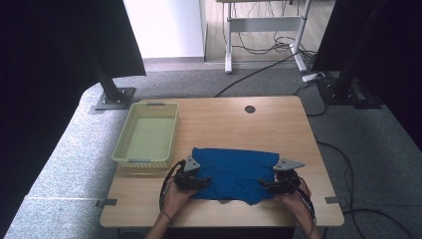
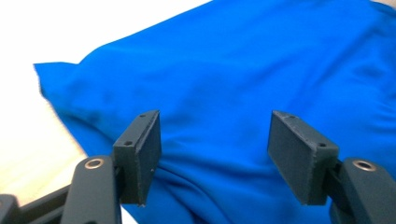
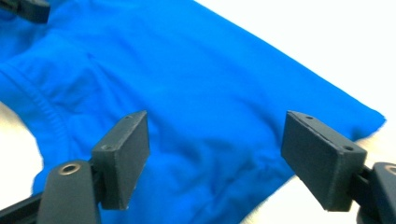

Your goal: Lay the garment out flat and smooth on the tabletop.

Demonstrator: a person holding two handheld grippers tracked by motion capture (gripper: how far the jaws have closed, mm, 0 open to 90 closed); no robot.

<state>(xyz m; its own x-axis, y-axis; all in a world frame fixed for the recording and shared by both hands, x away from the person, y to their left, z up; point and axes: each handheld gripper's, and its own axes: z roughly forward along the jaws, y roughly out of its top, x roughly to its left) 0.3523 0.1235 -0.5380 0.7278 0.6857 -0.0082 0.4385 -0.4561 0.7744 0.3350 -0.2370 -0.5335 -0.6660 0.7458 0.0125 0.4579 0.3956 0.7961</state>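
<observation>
a blue garment point(image 1: 234, 174), partly folded into a rough rectangle, lies on the near half of the wooden table point(image 1: 278, 124), a little right of centre, with its near edge bunched and uneven. a pale yellow-green plastic basket point(image 1: 122, 147) stands empty at the table's left side, its near right corner just beside the cloth's far left corner.

the left gripper point(image 1: 199, 182) sits at the garment's near left edge and the right gripper point(image 1: 267, 185) at its near right edge, each held in one of the person's hands coming in from the near side. in the left gripper view the left gripper point(image 2: 212, 156) has its jaws spread wide with blue fabric lying between and beyond them, nothing pinched. in the right gripper view the right gripper point(image 3: 212, 158) is likewise spread wide over the cloth, whose ribbed hem point(image 3: 44, 109) runs at the left of that view.

this looks like the step of taking hold for another fold: both tools are placed at the near corners but have not bitten yet. the next move calls for lowering each pair of jaws around the cloth's edge, closing on all the layers there, then lifting both sides evenly so the fold stays square. the basket seems the likely resting place once folding is finished.
</observation>
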